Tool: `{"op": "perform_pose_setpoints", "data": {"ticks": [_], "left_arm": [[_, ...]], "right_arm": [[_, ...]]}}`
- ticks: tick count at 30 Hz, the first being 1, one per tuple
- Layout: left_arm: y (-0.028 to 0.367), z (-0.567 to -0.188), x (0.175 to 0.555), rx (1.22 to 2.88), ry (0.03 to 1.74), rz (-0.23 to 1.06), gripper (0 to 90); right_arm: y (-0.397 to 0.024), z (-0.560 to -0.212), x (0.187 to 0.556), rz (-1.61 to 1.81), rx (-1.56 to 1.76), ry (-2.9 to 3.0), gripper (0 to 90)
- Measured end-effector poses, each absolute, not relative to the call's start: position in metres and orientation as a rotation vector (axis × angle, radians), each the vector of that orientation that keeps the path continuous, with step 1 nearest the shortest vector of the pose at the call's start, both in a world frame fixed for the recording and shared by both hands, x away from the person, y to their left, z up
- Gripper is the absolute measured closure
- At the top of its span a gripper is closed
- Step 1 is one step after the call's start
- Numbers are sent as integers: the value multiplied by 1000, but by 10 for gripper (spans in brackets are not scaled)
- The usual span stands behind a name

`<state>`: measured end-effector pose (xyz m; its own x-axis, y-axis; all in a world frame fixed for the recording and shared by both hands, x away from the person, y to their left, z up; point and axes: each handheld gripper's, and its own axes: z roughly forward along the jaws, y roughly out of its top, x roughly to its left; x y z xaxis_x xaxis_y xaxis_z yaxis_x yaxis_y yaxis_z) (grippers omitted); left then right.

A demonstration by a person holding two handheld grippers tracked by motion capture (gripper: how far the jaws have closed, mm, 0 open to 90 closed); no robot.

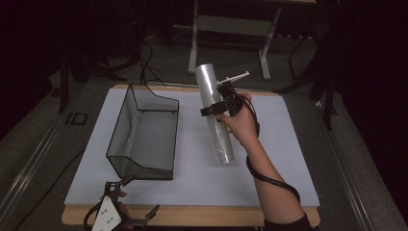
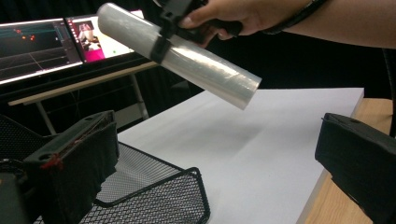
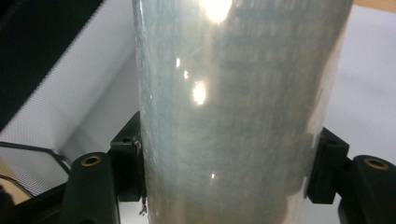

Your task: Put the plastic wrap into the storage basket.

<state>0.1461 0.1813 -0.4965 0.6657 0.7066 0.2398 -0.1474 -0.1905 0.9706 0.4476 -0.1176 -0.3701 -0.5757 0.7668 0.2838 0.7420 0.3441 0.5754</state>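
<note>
A long shiny roll of clear film (image 1: 215, 113) hangs tilted above the white table top (image 1: 284, 144), its far end higher. My right gripper (image 1: 215, 109) is shut on the roll near its middle, one jaw on each side. In the right gripper view the roll (image 3: 233, 102) runs between the two black pads (image 3: 127, 164). The left gripper view has the same roll (image 2: 187, 56) in the air, with the hand on it. My left gripper (image 1: 131, 197) rests at the table's front left edge, jaws wide apart and nothing between them (image 2: 210, 177).
A black wire mesh basket (image 1: 144, 134) stands on the left half of the table; its front corner (image 2: 154, 200) lies close before my left gripper. Desk legs (image 1: 231, 29) and cables lie on the floor beyond the table. Monitors (image 2: 46, 42) glow behind.
</note>
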Motion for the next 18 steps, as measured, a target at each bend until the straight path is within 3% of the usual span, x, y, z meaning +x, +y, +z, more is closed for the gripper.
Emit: {"op": "perform_pose_setpoints", "data": {"ticks": [18], "left_arm": [[182, -496, 144, 1587, 456, 820, 4]], "right_arm": [[-53, -361, 455, 1314, 1462, 2486, 323]]}}
